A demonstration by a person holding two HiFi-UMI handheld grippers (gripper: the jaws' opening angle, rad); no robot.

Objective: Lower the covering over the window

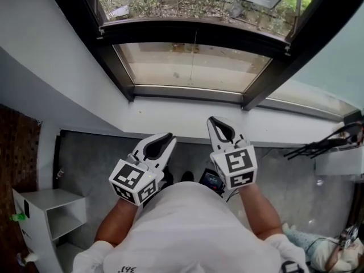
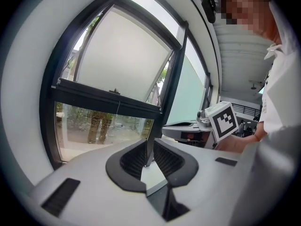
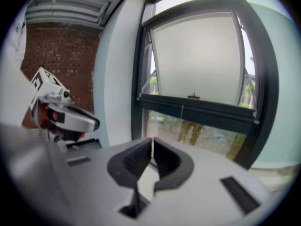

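Up top in the head view, my left tongs [image 1: 166,136] and right tongs [image 1: 213,120] sit out in front of me, aimed at the window [image 1: 187,92] but well short of it. Reckon this is the reach-in step. A thin cord [image 1: 193,61] hangs mid-window, so my guess is the next move is a neat pinch on that.

Left gripper view: left tongs cracked slightly apart, nothing between them. The pale panel [image 2: 124,55] filling the upper window might be the covering or frosted glass, can't tell.

Right gripper view: right tongs pressed together, empty, with the cord [image 3: 182,110] dangling over the dark crossbar [image 3: 197,108] ahead.
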